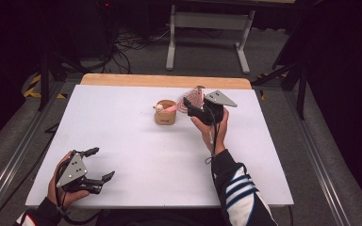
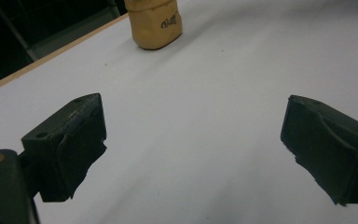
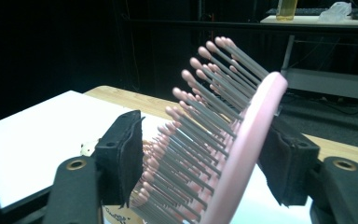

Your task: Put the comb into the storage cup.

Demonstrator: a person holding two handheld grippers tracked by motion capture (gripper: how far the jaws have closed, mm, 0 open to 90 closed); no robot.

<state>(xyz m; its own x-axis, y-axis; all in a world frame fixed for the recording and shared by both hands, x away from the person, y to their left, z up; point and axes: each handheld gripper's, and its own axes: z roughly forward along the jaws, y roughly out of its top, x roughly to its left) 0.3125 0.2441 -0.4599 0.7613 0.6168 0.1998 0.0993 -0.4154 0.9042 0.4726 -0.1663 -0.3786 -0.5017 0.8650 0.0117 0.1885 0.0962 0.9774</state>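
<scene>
- Pink plastic hairbrush with grey, pink-tipped bristles (image 3: 214, 140): we see it clamped between the jaws of the right gripper (image 3: 205, 158), one pad pressing into the bristle side, the other against the smooth back. The jaws stand partly closed, only as wide as the brush head is thick.
- In the high view the right gripper (image 1: 202, 110) holds the brush (image 1: 192, 100) lifted, just beside and slightly above the small tan cylindrical holder (image 1: 165, 113) near the far middle of the white table top (image 1: 136, 155). We judge the brush is held head-up so that its handle can go down into, or come out of, that holder; we cannot tell which.
- A pale item already stands in the holder; it is too small to identify.
- The left gripper (image 1: 96, 165) rests low at the near left corner, well apart from the holder. Its jaws are spread wide with bare table between them, nothing gripped; we judge it is parked out of the way.
- The left gripper view shows the holder (image 2: 154, 23) far ahead.
</scene>
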